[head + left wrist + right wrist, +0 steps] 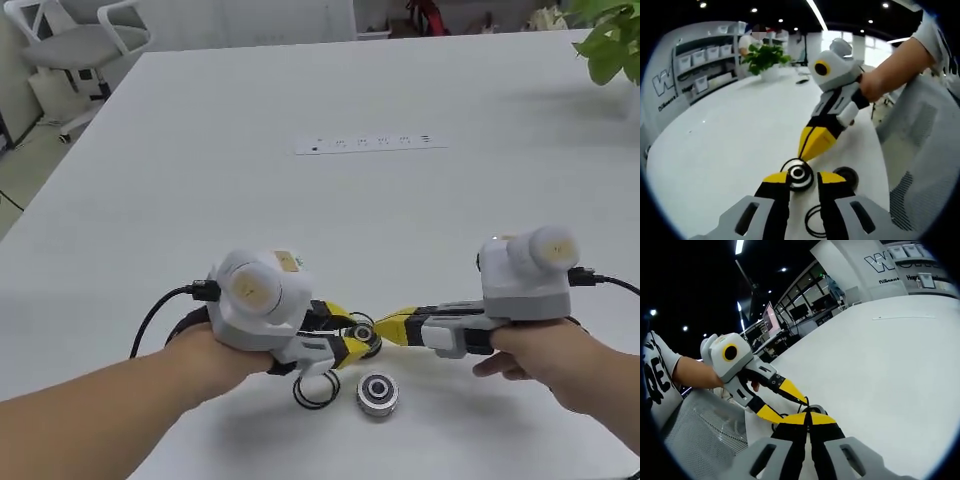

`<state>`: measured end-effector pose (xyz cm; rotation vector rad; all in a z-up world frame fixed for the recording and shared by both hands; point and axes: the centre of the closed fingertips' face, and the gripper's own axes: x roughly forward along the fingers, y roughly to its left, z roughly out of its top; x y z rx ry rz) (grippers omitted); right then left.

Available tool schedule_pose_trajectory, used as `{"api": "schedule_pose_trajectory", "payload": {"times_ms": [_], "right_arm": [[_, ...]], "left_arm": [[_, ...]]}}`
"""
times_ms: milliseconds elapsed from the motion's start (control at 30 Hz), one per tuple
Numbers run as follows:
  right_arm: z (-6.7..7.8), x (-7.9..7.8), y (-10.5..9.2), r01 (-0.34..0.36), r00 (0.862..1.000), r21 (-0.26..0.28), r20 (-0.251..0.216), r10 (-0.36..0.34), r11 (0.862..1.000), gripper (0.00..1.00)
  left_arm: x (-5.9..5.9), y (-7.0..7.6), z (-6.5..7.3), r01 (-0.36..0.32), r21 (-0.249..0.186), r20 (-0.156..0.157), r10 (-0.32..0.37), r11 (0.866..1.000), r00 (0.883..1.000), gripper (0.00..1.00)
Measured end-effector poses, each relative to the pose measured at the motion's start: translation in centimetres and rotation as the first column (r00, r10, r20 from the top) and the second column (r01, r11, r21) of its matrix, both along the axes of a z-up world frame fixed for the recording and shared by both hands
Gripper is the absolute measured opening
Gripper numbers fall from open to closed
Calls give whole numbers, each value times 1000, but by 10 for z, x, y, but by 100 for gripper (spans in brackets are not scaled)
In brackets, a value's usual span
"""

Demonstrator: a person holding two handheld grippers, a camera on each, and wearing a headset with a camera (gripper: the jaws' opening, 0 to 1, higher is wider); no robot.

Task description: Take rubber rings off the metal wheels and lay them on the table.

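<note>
while left tool [802, 176] clamps the metal wheel [798, 173], axle along its jaws, right tool [803, 152] pinches its rubber ring [789, 164].

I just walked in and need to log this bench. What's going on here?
A person works two handheld grippers over a white table. The left gripper clamps a small metal wheel, while the right gripper, jaws shut, touches its rim. Loose black rubber rings and a second wheel lie on the table below.
</note>
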<state>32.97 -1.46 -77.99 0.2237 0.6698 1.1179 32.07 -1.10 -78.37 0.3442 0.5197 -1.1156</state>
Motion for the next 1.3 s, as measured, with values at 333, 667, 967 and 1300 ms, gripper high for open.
{"api": "schedule_pose_trajectory", "payload": {"times_ms": [333, 667, 967, 1300], "right_arm": [[7, 3, 0, 8, 1000, 33, -4, -8, 999, 0], [18, -6, 5, -8, 999, 71, -35, 11, 997, 0], [22, -20, 17, -62, 996, 80, -62, 67, 995, 0], [13, -34, 31, -139, 986, 44, -85, 143, 989, 0]], "left_arm": [[-16, 12, 23, 34, -49, 28, -33, 998, 999, 30], [-34, 26, 43, 48, -93, 43, -44, 995, 998, 47], [-44, 39, 51, 41, -113, 38, -37, 993, 999, 61], [-49, 60, 51, 3, -110, 42, 1, 994, 999, 67]]}}
